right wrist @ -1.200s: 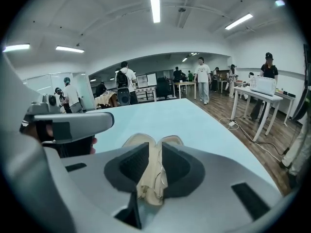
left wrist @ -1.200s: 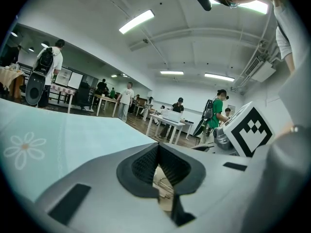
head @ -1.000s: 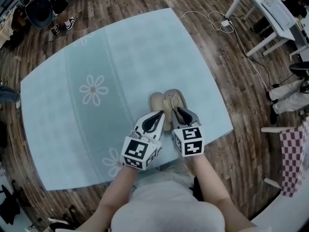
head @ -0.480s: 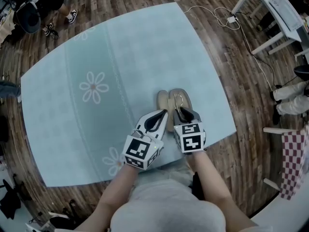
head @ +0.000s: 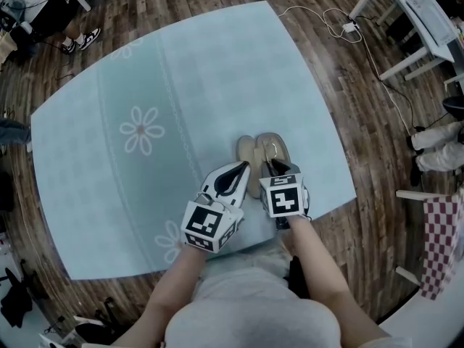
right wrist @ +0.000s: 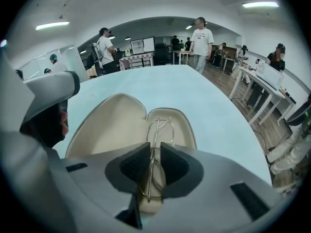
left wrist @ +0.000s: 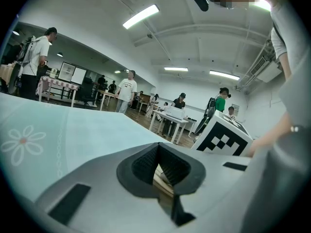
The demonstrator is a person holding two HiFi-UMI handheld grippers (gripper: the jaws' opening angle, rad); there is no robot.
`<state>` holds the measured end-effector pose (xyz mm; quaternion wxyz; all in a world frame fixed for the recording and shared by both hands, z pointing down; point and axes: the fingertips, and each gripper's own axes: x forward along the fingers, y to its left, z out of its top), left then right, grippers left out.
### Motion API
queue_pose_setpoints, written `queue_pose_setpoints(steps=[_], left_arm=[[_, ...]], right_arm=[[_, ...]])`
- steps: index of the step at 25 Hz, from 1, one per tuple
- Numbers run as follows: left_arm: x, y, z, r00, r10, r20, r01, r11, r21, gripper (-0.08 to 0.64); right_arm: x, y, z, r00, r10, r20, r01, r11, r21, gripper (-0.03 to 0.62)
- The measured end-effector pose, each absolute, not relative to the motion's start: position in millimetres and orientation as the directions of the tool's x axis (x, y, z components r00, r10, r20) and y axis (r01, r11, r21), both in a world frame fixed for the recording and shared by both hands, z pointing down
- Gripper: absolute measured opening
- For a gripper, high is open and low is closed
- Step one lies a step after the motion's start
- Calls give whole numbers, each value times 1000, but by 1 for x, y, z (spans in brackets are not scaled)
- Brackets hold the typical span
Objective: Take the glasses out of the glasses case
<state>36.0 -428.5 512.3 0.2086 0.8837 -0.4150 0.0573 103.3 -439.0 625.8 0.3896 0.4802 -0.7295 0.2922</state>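
Note:
An open beige glasses case (head: 254, 149) lies near the front edge of the table. Thin wire-framed glasses (right wrist: 160, 129) rest in its right half (right wrist: 184, 130); the lid (right wrist: 109, 125) lies flat to the left. My right gripper (right wrist: 154, 163) points steeply down over the glasses. Its jaws are closing, with the wire frame in the narrow gap between the pads and a little space showing on both sides. My left gripper (left wrist: 158, 168) sits low at the case's left side, pads closed on a beige edge of the case (left wrist: 160, 174). In the head view the left gripper (head: 240, 171) and right gripper (head: 276, 167) stand side by side.
The table wears a light blue cloth (head: 181, 85) with daisy prints (head: 142, 130); its front edge is just behind the case. Around it lie wooden floor, a cable with plug strip (head: 348, 29), white desks (head: 420, 13), a checked cloth (head: 438, 238), and people far off.
My right gripper has tipped further down and sunk over the case's right half, its jaws narrowing around the glasses. The left gripper has stayed where it was.

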Motion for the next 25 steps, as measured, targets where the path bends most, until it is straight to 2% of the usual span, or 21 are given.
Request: queue_pose_setpoints(steps=[7, 13, 17, 25], left_arm=[[31, -435, 506, 640, -721, 266, -765, -563, 314, 8], [24, -435, 505, 627, -732, 267, -776, -554, 302, 8], [19, -433, 505, 617, -740, 266, -784, -548, 292, 8], [16, -430, 499, 620, -743, 253, -782, -555, 285, 7]], right_arm=[[105, -443, 630, -162, -410, 898, -916, 401, 18, 60], [109, -445, 630, -145, -458, 877, -949, 316, 8, 34], [107, -445, 629, -119, -487, 865, -950, 311, 44, 29], [104, -445, 617, -152, -520, 840, -961, 277, -2, 29]])
